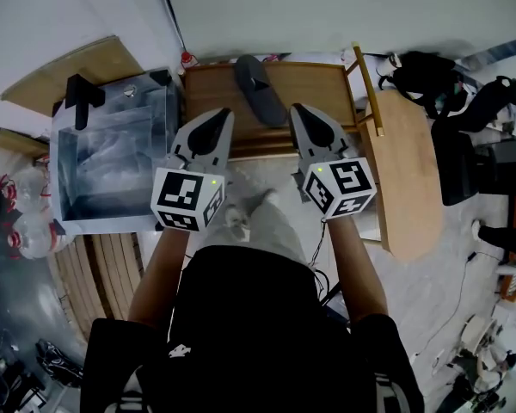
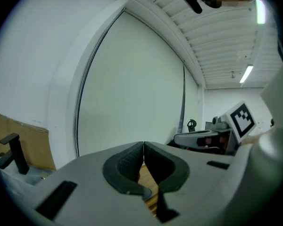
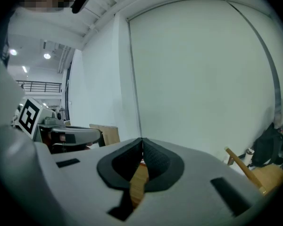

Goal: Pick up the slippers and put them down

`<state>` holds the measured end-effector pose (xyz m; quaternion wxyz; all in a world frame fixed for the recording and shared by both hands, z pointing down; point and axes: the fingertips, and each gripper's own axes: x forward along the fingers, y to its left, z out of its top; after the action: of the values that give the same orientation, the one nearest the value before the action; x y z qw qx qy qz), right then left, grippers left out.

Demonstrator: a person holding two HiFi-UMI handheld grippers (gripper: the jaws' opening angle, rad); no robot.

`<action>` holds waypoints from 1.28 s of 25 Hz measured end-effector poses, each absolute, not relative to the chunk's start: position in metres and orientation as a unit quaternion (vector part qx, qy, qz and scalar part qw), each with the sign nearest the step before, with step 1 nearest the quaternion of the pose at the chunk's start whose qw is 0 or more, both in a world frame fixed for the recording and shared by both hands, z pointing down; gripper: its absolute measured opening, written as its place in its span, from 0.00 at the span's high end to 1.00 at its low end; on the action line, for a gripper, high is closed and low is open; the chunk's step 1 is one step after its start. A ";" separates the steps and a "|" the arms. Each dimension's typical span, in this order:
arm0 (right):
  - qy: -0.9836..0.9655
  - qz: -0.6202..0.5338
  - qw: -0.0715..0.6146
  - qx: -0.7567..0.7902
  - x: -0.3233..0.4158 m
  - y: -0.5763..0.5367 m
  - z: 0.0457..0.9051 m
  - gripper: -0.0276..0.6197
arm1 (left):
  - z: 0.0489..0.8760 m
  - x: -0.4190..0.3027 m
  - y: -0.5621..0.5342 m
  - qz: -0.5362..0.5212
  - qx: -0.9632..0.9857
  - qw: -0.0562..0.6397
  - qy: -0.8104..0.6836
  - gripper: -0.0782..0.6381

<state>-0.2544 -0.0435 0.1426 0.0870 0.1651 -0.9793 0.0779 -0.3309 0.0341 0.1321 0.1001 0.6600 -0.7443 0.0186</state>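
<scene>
A person stands over a low wooden counter [image 1: 314, 84], holding a two-jaw gripper in each hand. The grippers are side by side and point toward a white wall [image 1: 344, 7]. The left gripper [image 1: 218, 116] has its jaws pressed together with nothing between them. The right gripper [image 1: 300, 112] also has its jaws together and empty. One dark grey slipper [image 1: 255, 89] lies on the counter, seen between the two gripper tips and reaching beyond them; neither gripper holds it. A clear plastic box [image 1: 112, 157] sits just left of the counter. A black bag [image 1: 421, 76] lies off to the right.
</scene>
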 end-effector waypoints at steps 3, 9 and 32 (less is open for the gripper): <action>-0.978 0.087 0.098 0.163 -0.257 -0.058 0.154 0.98 | 0.141 -0.334 0.019 0.021 0.661 0.110 -0.742 0.88; -0.976 0.107 0.116 0.152 -0.269 -0.092 0.177 0.97 | 0.156 -0.345 -0.013 0.020 0.651 0.131 -0.747 0.88; -0.953 0.135 0.262 0.073 -0.320 -0.151 0.317 0.86 | 0.261 -0.383 -0.070 0.055 0.594 0.220 -0.772 0.88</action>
<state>-0.3202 -0.1506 0.3175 0.2618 0.0725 -0.9529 0.1347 -0.3835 -0.0696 0.2611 0.2201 0.5939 -0.7719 0.0547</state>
